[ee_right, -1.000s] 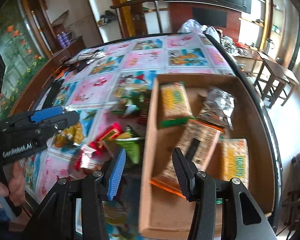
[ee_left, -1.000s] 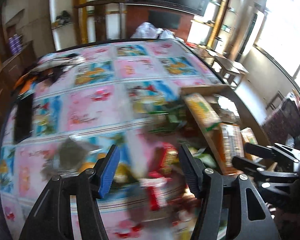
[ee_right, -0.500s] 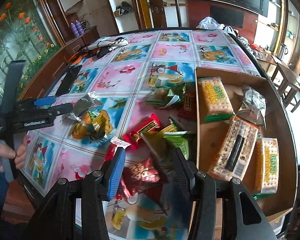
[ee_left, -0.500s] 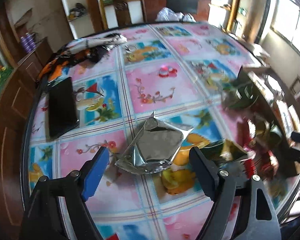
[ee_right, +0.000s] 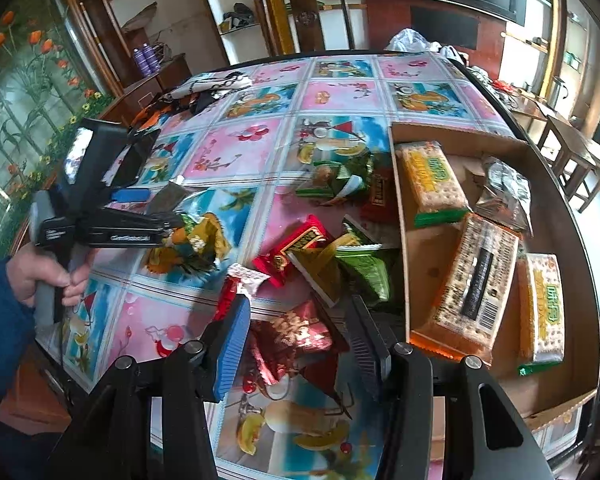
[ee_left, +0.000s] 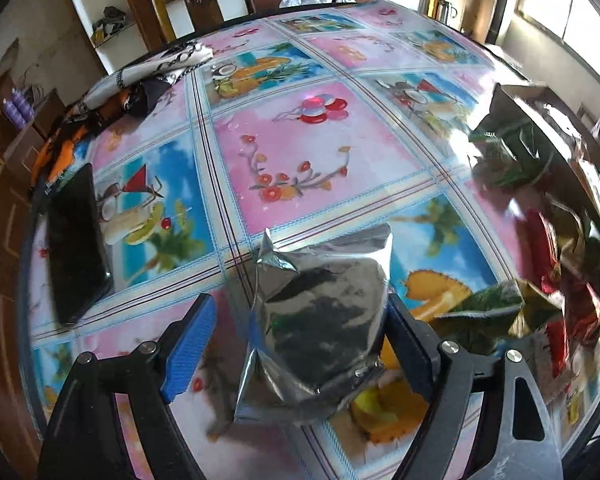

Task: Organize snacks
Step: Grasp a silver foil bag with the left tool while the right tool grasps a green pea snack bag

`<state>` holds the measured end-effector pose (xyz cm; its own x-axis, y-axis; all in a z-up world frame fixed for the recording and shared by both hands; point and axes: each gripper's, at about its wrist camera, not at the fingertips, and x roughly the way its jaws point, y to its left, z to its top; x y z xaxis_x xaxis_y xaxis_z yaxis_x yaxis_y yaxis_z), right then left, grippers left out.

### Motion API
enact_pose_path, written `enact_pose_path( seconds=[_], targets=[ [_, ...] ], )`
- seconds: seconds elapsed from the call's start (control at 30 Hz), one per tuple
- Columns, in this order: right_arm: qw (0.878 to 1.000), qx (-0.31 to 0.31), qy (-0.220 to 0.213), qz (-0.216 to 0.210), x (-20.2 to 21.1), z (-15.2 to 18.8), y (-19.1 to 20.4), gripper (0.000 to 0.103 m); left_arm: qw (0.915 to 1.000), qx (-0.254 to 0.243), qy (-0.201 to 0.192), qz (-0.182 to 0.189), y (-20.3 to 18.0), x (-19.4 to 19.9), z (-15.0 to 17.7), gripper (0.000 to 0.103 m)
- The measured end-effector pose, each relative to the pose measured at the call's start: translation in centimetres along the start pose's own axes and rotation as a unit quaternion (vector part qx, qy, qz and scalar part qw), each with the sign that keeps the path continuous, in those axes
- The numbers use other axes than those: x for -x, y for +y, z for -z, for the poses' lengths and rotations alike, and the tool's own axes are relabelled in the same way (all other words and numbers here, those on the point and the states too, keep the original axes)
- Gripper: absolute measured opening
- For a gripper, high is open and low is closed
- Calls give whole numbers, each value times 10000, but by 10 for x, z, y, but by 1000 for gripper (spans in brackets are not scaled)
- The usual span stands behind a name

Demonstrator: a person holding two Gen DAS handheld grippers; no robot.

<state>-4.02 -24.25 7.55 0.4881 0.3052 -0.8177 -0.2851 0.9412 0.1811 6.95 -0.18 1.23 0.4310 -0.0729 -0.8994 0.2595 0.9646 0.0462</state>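
My left gripper (ee_left: 300, 344) is open, its fingers on either side of a silver foil snack packet (ee_left: 320, 312) lying on the table. In the right wrist view that gripper (ee_right: 156, 208) and packet (ee_right: 168, 196) sit at the left. My right gripper (ee_right: 300, 344) is open over a dark red patterned snack packet (ee_right: 300, 340). A cardboard box (ee_right: 404, 264) at the right holds yellow cracker packs (ee_right: 432, 180), a speckled biscuit pack (ee_right: 476, 280) and a silver bag (ee_right: 504, 196). Loose red (ee_right: 296, 248) and green (ee_right: 360, 268) packets lie between.
A black phone (ee_left: 76, 244) lies at the table's left edge. Crumpled cloth (ee_left: 148, 76) sits at the far left corner. A yellow-green packet (ee_right: 200, 240) lies beside the left gripper. The table carries a glossy pink and blue picture cloth (ee_left: 300, 160).
My left gripper moved forward so the silver packet now sits between its fingers. My right gripper shifted left from the box to above the dark red packet.
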Motion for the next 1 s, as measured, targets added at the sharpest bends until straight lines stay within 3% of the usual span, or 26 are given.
enact_pose_path(
  seconds=[0.07,0.2,0.23,0.57,0.7,0.77,0.87,1.0],
  targets=[
    [9999,76,3,-86,-2,-2,5,53,9995,272,-13,139,7,-2,1,82],
    [9989,295,106,-361,-12,-10,17,54,9982,554,-205,-38,11,7,12,59],
    [9981,402,142,-443,-17,-14,22,54,9979,621,-196,-71,13,9,16,58],
    [9867,1081,580,-1070,-79,-53,63,55,9927,1189,-34,-216,12,42,76,58],
    [9828,1353,831,-944,-110,-55,79,54,9909,1314,-1,-276,9,50,92,58],
    [9835,1251,922,-926,-119,-54,80,33,9906,1332,4,-312,8,53,96,58],
    [9853,1216,879,-822,-117,-50,83,30,9892,1422,-12,-340,6,56,101,58],
    [9872,996,757,-988,-101,-41,82,30,9896,1383,-166,-360,-2,62,100,58]
  ],
)
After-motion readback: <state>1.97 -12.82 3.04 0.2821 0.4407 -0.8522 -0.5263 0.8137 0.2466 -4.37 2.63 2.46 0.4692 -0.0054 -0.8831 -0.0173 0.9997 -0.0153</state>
